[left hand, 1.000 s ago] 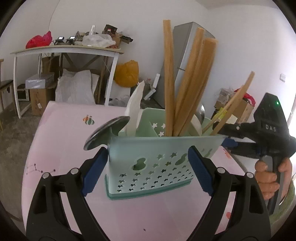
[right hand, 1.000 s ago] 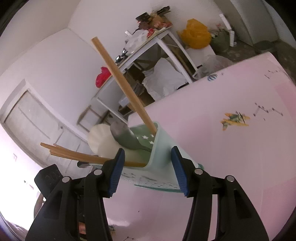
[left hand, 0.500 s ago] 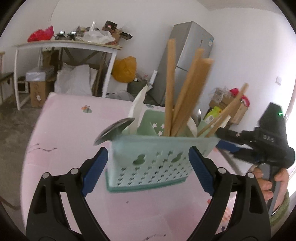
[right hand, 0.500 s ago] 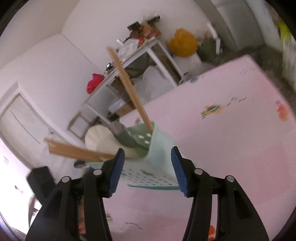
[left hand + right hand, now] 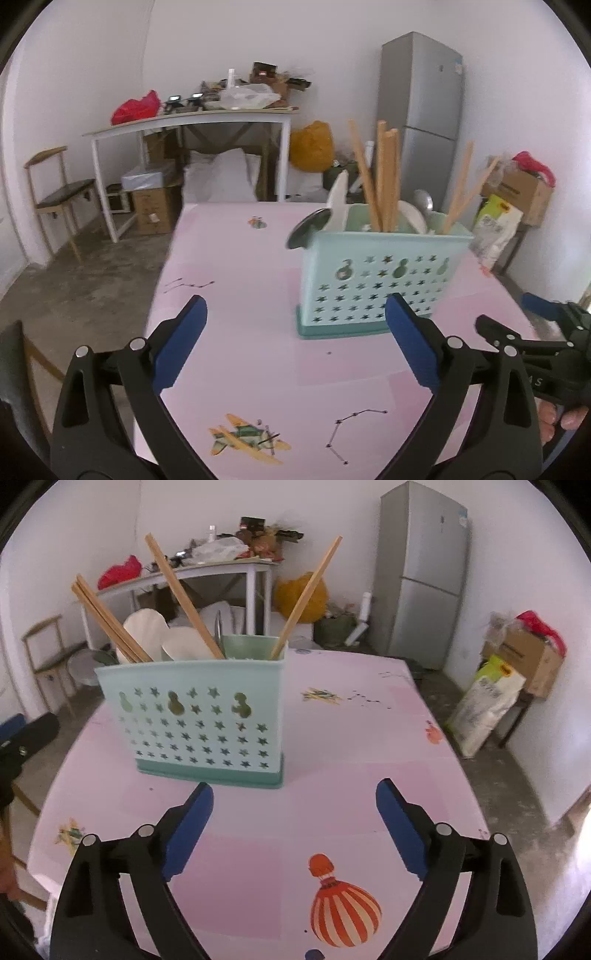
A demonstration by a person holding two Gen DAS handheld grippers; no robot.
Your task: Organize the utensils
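Jaws of both grippers wide, empty

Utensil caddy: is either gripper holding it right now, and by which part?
Nothing is held. The left gripper and right gripper are both open, short of the utensil caddy, which stands on the table.

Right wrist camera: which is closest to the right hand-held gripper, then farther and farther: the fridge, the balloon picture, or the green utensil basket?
From the right hand-held gripper:
1. Balloon picture, on the pink table just below and between its fingers.
2. Green utensil basket, ahead, to the left.
3. Fridge, far back against the wall, right.
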